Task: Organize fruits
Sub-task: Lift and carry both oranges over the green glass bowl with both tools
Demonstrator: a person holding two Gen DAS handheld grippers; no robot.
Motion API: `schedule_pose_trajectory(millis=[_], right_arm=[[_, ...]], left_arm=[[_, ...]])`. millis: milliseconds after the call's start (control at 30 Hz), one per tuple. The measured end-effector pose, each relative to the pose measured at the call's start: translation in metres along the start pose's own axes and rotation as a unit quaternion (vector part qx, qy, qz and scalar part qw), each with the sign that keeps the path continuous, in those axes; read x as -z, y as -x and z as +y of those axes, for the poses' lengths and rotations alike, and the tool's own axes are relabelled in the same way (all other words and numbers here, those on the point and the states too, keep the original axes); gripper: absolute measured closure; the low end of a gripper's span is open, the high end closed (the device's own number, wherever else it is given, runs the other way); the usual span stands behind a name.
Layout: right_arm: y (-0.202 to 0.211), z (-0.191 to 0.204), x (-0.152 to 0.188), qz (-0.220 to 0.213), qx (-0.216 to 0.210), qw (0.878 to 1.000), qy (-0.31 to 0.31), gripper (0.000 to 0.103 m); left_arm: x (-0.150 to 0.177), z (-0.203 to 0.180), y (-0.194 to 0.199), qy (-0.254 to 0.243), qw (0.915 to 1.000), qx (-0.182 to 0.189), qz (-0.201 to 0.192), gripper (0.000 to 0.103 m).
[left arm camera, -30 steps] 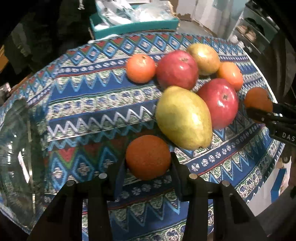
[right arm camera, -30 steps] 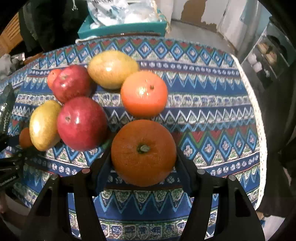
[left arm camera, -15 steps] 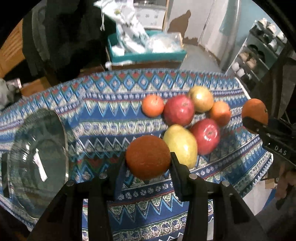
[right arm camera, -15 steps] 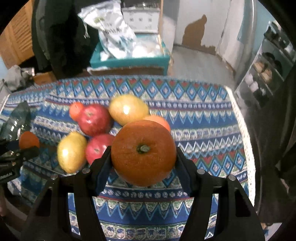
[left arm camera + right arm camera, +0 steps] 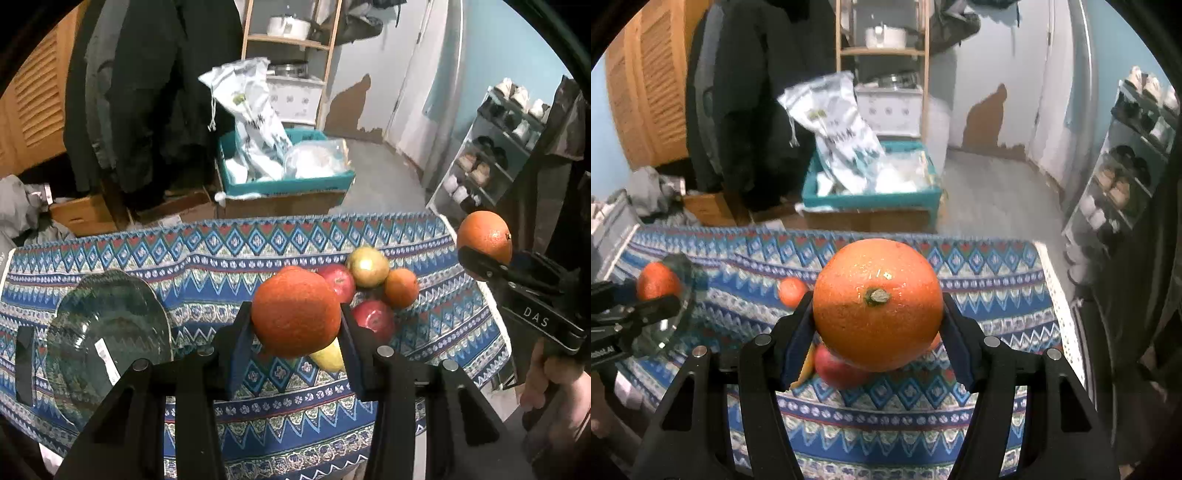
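My left gripper [image 5: 295, 325] is shut on an orange [image 5: 295, 314] and holds it high above the table. My right gripper [image 5: 877, 314] is shut on a second, larger orange [image 5: 877, 304], also lifted; it shows at the right of the left wrist view [image 5: 484, 236]. On the patterned cloth lie two red apples [image 5: 371, 317], a yellow-green apple [image 5: 367, 266], a small orange [image 5: 400, 288] and a yellow pear [image 5: 328, 358], partly hidden by the held orange. A clear glass bowl [image 5: 107, 332] stands at the table's left.
The table has a blue patterned cloth [image 5: 207, 258]. Behind it stand a teal box with bags [image 5: 284, 181], a wooden shelf [image 5: 291, 40], hanging coats [image 5: 155, 92] and a shoe rack [image 5: 498, 147] at the right.
Both grippers have risen well above the table with their oranges; the fruit pile and bowl now look smaller and lower in both views.
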State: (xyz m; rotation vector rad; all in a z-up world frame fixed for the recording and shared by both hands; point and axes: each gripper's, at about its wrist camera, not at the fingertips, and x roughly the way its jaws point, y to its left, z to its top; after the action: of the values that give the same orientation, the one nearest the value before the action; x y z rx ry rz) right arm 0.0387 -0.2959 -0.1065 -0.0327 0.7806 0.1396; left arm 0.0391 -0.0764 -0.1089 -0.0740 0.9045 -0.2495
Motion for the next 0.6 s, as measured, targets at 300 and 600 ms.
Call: schedule_pose_trajectory(millis=[300,600], right_arm=[[0.027,0.018,-0.020,-0.043,-0.022,0.999,0.003,0.039],[0.034,0.045,-0.037,-0.064,-0.051,0.997,0.010,0.039]], left_arm=[[-0.010,0.004,0.031,0.002,0.9992,0.004,-0.039,0.058],[-0.012,0.025,0.041,0.023,0.9985,-0.004,-0.050,0.058]])
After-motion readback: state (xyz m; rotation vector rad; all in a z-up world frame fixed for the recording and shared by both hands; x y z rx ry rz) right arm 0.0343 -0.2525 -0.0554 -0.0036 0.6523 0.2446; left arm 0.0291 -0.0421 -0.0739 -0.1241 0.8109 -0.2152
